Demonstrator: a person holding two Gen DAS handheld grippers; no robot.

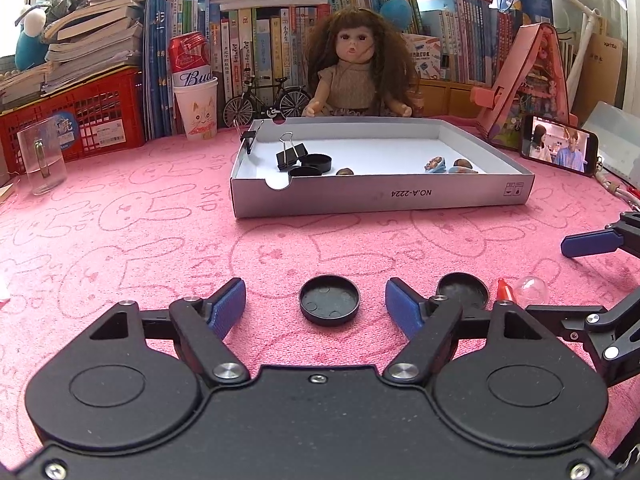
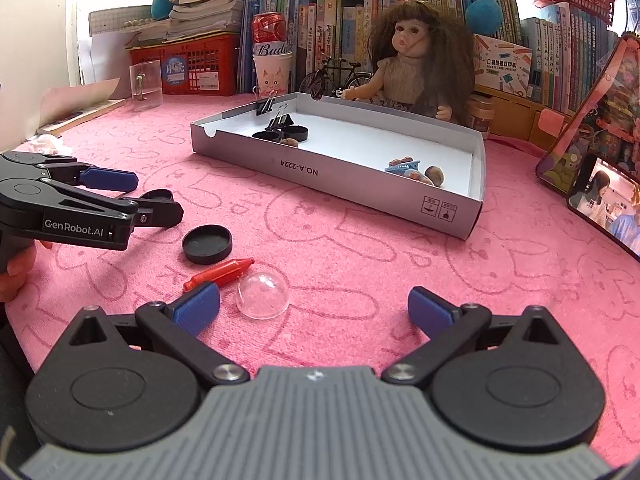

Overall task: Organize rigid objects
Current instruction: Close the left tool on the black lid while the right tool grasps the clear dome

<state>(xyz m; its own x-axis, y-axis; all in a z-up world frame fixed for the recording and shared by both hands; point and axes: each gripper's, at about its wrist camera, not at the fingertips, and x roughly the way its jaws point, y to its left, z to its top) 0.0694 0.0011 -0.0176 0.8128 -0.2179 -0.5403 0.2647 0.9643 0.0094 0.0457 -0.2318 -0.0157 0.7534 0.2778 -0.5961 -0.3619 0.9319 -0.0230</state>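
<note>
Black plastic lid (image 1: pixel 329 299) lies on the pink cloth (image 1: pixel 160 240) between the spread jaws of the left gripper (image 1: pixel 316 305), touching neither pad. A second lid (image 1: pixel 466 289) sits just outside its right finger. Right gripper (image 2: pixel 314 307) gapes wide, with the clear dome (image 2: pixel 263 294) beside its left finger and the red piece (image 2: pixel 220 273) beyond.
</note>
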